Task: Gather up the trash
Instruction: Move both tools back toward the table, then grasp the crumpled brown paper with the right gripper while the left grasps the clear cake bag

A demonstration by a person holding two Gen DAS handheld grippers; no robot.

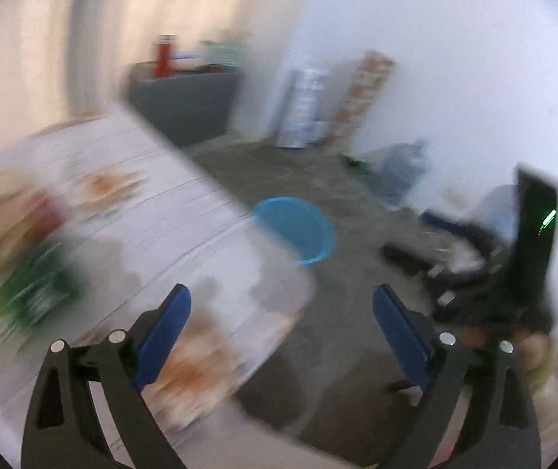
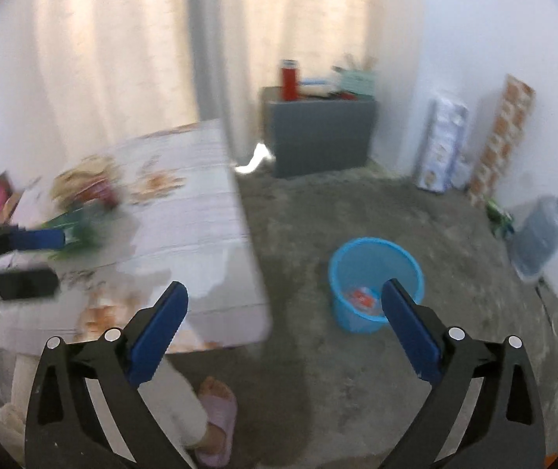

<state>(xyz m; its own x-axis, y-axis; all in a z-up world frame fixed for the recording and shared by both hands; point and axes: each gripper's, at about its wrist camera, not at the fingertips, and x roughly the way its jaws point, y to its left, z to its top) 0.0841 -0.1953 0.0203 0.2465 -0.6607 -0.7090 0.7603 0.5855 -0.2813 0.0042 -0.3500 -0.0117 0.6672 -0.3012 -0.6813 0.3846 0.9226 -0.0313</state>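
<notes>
Right wrist view: right gripper at frame bottom, spread wide, empty; beyond, round blue plastic bucket on grey floor, red trash inside. Left wrist view: left gripper likewise released, blurred green packet at left on table.

Right gripper hangs over grey floor, blue fingers spread wide, nothing between them. Blue bin stands on floor beside table – red scrap lies at its bottom. Left gripper reaches in from left edge above table's blurred green and red wrappers. Person's foot in lilac slipper at bottom – grey cabinet with red flask stands by far wall.
</notes>
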